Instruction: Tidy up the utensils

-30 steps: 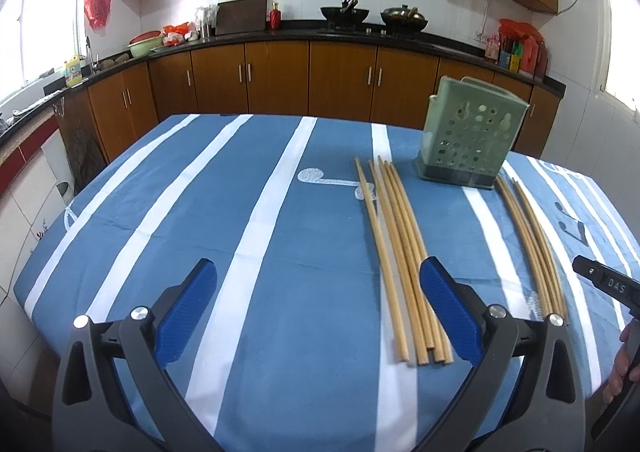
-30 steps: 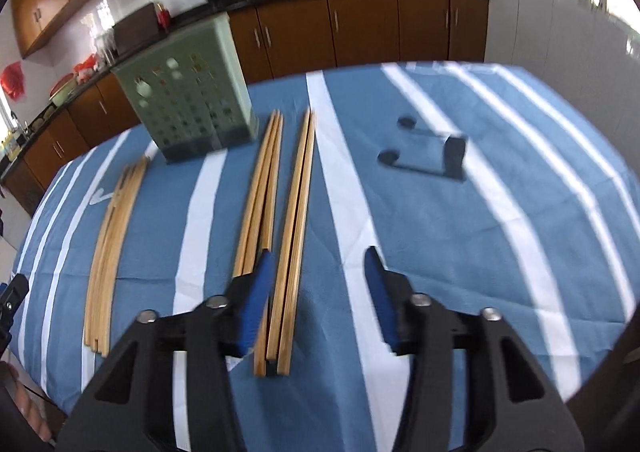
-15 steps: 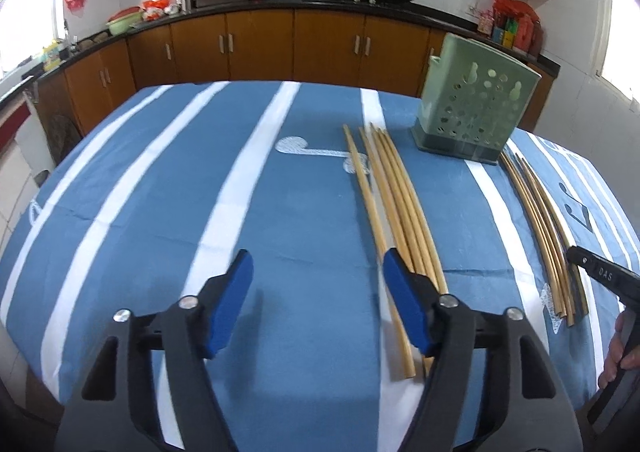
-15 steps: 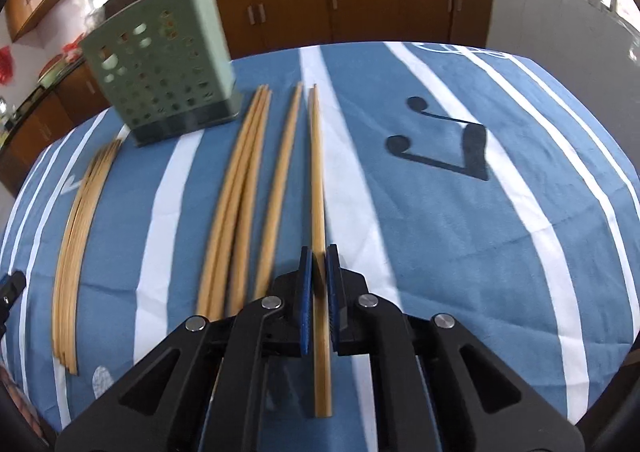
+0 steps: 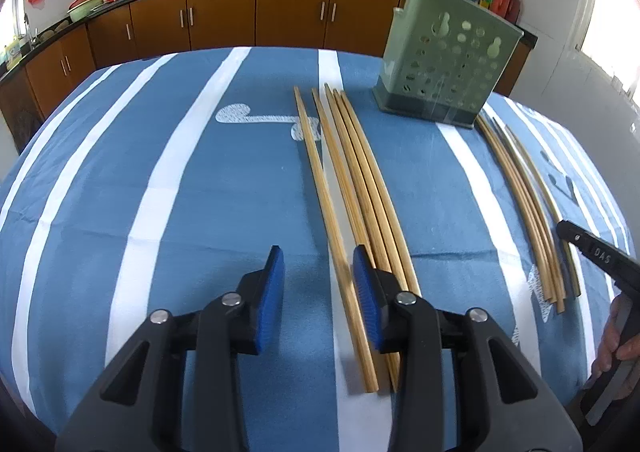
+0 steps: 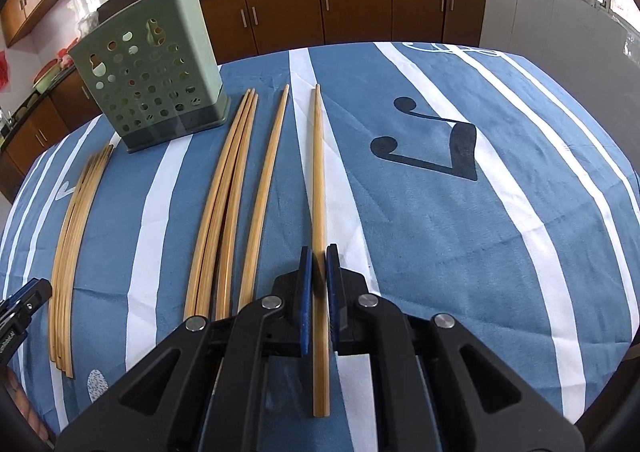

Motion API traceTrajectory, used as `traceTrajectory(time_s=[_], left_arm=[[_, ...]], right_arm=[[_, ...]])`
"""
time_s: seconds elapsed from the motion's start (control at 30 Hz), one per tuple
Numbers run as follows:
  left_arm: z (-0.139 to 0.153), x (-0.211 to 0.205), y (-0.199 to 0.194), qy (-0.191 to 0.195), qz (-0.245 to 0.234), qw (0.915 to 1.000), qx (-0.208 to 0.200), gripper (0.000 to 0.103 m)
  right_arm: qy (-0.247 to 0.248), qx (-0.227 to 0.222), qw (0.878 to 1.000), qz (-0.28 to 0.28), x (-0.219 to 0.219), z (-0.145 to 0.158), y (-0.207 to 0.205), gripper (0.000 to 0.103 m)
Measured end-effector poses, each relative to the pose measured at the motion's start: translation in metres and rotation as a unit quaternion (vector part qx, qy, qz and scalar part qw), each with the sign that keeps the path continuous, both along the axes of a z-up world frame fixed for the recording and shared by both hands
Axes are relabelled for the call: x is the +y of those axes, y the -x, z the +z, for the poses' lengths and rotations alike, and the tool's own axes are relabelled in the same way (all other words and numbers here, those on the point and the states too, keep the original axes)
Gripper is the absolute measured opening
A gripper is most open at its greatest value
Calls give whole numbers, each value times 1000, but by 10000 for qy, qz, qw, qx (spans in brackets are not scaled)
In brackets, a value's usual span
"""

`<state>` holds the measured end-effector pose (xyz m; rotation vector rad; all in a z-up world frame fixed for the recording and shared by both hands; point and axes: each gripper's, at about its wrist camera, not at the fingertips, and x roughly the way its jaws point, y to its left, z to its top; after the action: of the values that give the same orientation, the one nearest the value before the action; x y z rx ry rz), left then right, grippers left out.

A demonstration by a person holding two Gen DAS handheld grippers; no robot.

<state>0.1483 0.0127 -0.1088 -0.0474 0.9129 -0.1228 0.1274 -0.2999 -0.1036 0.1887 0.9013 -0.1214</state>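
Observation:
Long bamboo chopsticks lie in two groups on the blue striped tablecloth. My left gripper [image 5: 319, 266] is open, its blue pads either side of the leftmost chopstick [image 5: 328, 212] of one group. My right gripper [image 6: 319, 266] is shut on a single chopstick [image 6: 318, 180] that points away along the cloth. Several more chopsticks [image 6: 232, 196] lie just left of it, and another bundle [image 6: 74, 228] lies further left. A green perforated utensil holder [image 5: 448, 56] stands upright at the far side; it also shows in the right wrist view [image 6: 150, 68].
The table [image 5: 140, 172] has a blue cloth with white stripes and a music-note print [image 6: 436, 148]. Brown kitchen cabinets [image 5: 224, 12] and a counter with woks run behind it. The other hand-held gripper's body [image 5: 600, 252] shows at the right edge of the left wrist view.
My left gripper has narrowed and moved forward and down around the leftmost chopstick. My right gripper went from open to shut on one chopstick and has shifted it slightly right, apart from its group.

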Motion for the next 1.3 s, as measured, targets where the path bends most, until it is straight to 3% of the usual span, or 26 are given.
traceTrajectory(time_s=[0.2, 0.37, 0.6, 1.1, 1.3], left_arm=[[-2, -4, -9, -349, 51, 9994, -10, 8], [-1, 9, -32, -430, 228, 9988, -12, 8], [-1, 26, -65, -505, 348, 9981, -105, 10], [-1, 30, -45, -393, 203, 9989, -121, 14], [0, 30, -43, -425, 188, 9989, -76, 8]], right_arm=[[27, -5, 10000, 63, 0, -1, 0, 8], [112, 24, 9997, 213, 0, -1, -13, 8], [64, -50, 10000, 21, -20, -3, -47, 8], [44, -144, 9998, 138, -19, -5, -25, 8], [63, -202, 9996, 175, -19, 0, -21, 8]])
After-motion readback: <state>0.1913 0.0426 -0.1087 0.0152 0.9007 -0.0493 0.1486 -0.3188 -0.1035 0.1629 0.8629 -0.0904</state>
